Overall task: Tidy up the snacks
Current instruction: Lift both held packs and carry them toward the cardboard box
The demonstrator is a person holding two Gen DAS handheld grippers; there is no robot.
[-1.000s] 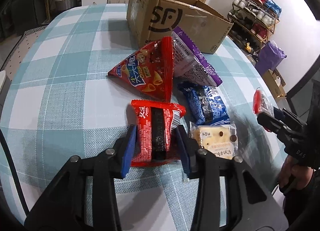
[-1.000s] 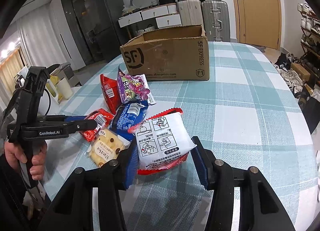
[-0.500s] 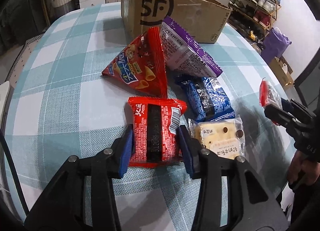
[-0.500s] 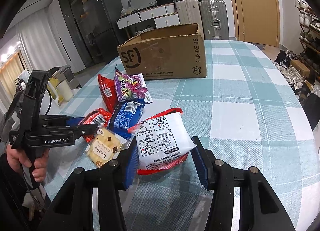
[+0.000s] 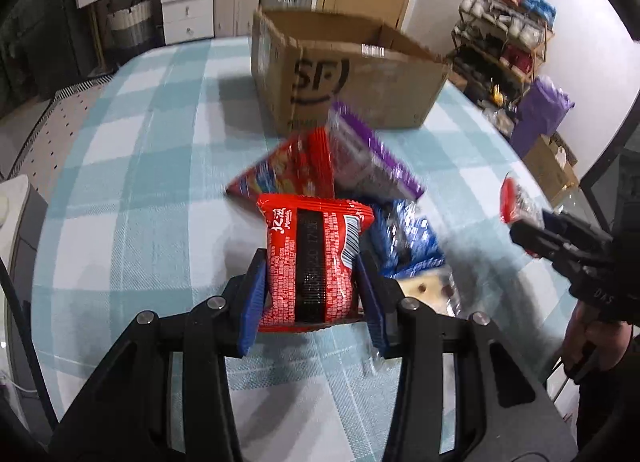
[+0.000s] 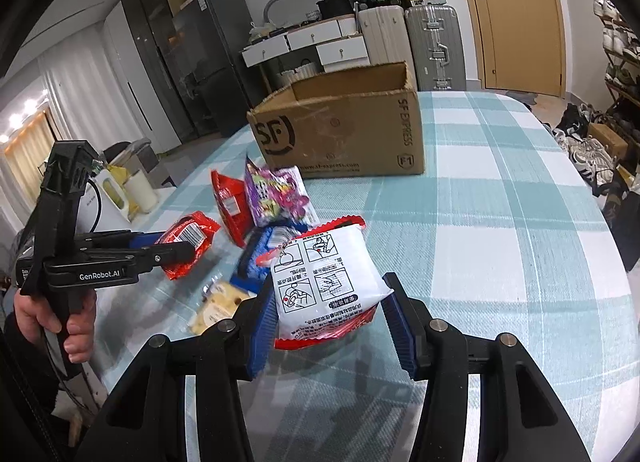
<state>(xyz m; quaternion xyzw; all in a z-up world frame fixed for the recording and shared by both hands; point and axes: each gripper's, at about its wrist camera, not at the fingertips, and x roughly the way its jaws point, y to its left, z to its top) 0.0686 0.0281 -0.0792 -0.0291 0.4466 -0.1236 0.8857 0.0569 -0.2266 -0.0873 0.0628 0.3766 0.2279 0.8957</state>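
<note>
L gripper (image 5: 312, 286) fingers clamped on red snack pack (image 5: 314, 258), lifted off table (image 5: 132, 165). R gripper (image 6: 330, 316) pinches white-red pack (image 6: 326, 286), also raised. Both prob headed for SF box (image 6: 344, 133) behind the loose pile.

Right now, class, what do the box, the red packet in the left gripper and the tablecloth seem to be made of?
Box: brown corrugated cardboard, matte, with rough torn edges.
Red packet: likely thin plastic film, glossy, crinkled, with crimped ends.
Tablecloth: probably woven fabric, matte; a fine weave texture shows in the checks.
</note>
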